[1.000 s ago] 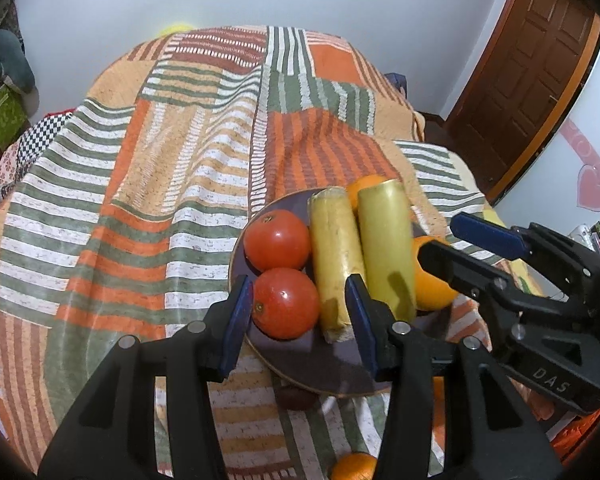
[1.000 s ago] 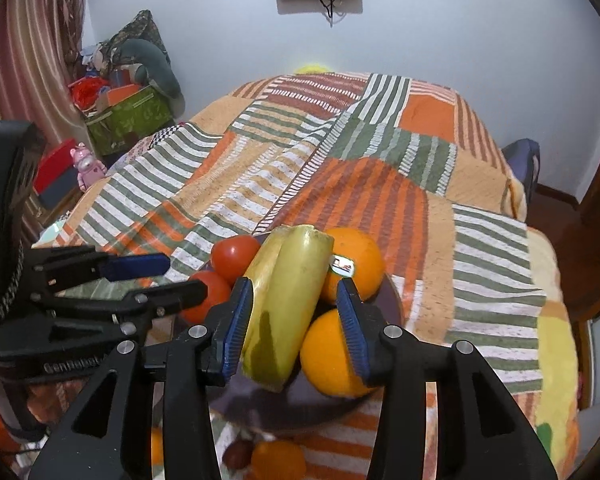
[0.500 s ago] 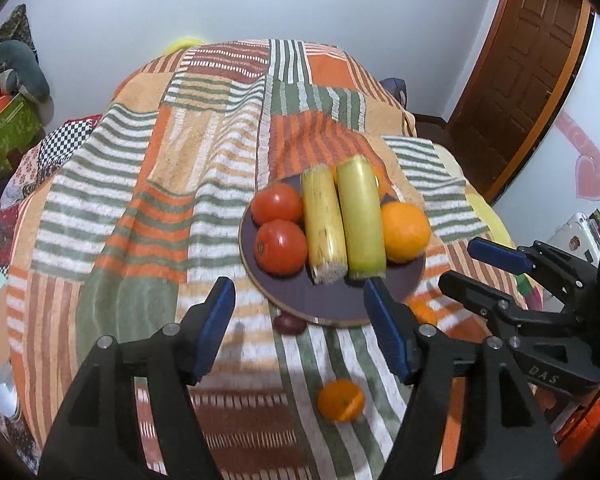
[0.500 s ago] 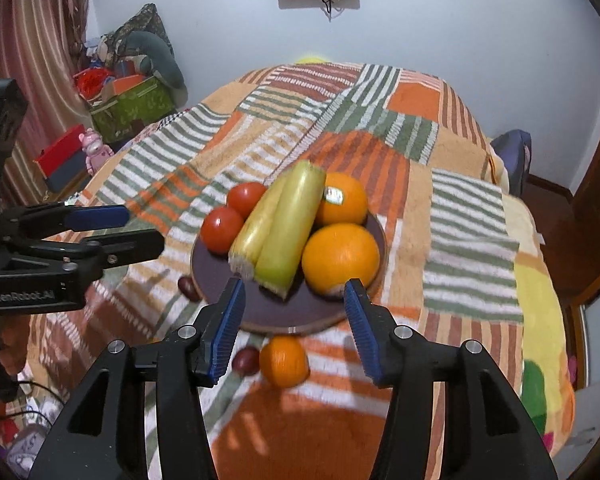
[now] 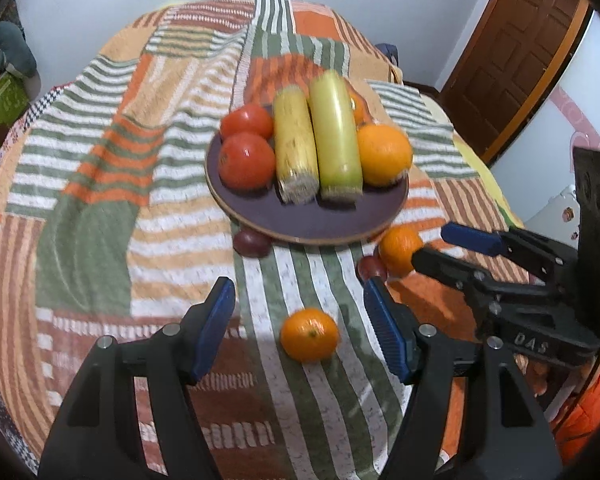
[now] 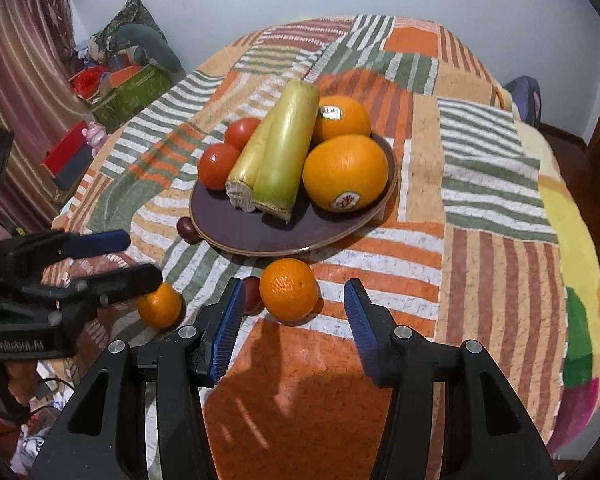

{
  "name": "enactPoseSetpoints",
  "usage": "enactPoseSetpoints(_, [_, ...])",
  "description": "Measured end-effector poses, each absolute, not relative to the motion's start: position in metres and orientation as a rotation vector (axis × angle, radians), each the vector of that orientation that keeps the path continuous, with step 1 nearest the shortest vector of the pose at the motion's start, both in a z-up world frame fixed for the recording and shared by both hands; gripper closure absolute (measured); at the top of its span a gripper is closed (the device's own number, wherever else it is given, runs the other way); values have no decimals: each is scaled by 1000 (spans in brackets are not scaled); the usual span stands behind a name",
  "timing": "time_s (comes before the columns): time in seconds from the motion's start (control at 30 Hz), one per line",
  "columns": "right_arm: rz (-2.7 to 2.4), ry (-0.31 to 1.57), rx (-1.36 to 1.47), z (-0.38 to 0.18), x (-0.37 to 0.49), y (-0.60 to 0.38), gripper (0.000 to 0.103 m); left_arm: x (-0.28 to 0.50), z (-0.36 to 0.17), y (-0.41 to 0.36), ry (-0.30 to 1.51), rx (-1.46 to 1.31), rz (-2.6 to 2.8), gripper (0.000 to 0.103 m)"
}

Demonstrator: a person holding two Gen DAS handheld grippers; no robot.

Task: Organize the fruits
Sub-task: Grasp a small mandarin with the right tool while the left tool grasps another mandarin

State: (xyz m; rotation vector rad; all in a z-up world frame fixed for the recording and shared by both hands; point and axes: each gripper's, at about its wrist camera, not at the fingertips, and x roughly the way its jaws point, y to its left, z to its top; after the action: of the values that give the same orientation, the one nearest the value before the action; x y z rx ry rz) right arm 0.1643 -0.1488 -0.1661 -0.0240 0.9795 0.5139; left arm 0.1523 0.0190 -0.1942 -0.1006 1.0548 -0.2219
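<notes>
Fruits are being left sitting on the plate (image 5: 260, 224) on the bed cover (image 5: 100, 208) while both grippers, the left gripper (image 5: 300, 334) and right gripper (image 6: 296, 322), are being pulled back wide apart toward two small oranges (image 5: 309, 334) (image 6: 288, 289) lying off the plate, likely picked next.

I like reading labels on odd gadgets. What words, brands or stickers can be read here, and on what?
"DAS": on the right gripper body, seen from the left wrist.
"GenRobot.AI", blurred: on the left gripper body, seen from the right wrist.
Sticker on the front orange: red mark, unreadable.
Sticker on the rear orange: too small to read.
</notes>
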Motion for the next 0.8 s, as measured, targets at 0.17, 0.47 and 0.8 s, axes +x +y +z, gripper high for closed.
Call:
enactPoseSetpoints(0.17, [523,1008,-18,-174,169,-147,62,148,-209,16,1091,-105,-238,39])
enactPoseSetpoints(0.47, [553,1020,-36,-178,171,-139,68,147,-222,12,1122,-108,-266,57])
enactPoseSetpoints(0.8, [554,1020,-34,-177,173,-139,71,146,-225,16,1128,-130,-276,68])
